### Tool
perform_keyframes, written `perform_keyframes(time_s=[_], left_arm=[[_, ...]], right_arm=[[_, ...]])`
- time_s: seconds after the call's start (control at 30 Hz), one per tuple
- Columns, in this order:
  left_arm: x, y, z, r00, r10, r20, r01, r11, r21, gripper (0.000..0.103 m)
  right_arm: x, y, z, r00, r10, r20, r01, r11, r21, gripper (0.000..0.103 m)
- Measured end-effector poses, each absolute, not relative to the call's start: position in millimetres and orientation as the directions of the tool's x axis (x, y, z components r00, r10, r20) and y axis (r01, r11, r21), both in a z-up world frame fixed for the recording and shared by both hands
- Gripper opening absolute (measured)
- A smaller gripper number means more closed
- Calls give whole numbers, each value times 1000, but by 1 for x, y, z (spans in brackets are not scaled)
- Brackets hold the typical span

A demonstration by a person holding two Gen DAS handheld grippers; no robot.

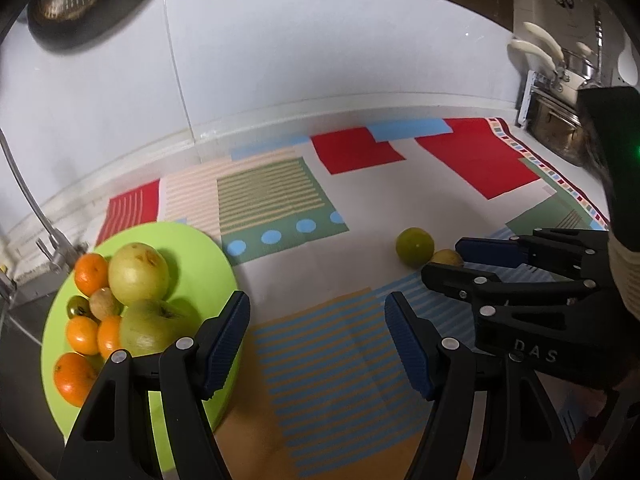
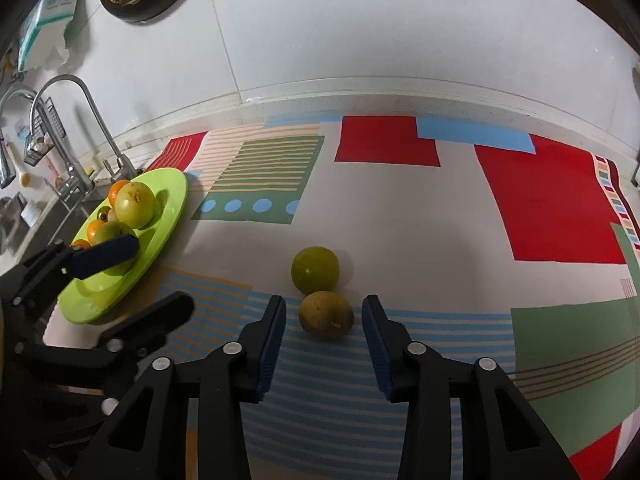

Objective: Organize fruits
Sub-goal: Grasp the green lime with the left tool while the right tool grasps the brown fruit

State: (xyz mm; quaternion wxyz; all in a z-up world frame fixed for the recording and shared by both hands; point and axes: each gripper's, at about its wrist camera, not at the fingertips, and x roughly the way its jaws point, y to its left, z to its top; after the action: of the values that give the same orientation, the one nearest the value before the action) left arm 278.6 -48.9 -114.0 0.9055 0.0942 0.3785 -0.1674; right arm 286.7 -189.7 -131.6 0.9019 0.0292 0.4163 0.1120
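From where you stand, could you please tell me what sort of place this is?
Most likely a home kitchen counter: a tap over a sink at the left, pots at the right, and a plate of fruit on a patterned cloth.

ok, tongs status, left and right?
Left tongs: open, empty, beside the green plate.
Right tongs: open around the brownish fruit, pads not touching.

The left gripper (image 1: pixel 316 344) points down at a slant, and its jaws stand apart with nothing between them. The right gripper (image 2: pixel 324 334) also points down at a slant, just beside the left one. Its jaws are apart and do not press on anything.
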Motion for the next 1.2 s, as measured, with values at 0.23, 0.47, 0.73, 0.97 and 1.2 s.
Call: perform_keyframes(time_s=[0.23,0.47,0.73,0.97,1.2], left_arm=[[286,-51,-121,632,-238,-737,376,926,23,69],[287,-61,-120,625,-257,-737,403,915,23,69],[296,-95,-120,598,-320,-735,490,872,19,68],[312,-120,-125,571,-348,-743,525,851,5,57],[326,-131,-136,538,-335,-774,525,851,-4,34]], right_arm=[[290,-190,-137,620,223,-753,-181,974,139,31],[282,-196,-135,624,239,-744,-179,970,163,30],[273,-229,-122,677,179,-714,-99,983,153,30],[275,-260,-124,693,145,-706,-21,983,180,30],[278,-269,-131,695,150,-703,5,977,214,30]])
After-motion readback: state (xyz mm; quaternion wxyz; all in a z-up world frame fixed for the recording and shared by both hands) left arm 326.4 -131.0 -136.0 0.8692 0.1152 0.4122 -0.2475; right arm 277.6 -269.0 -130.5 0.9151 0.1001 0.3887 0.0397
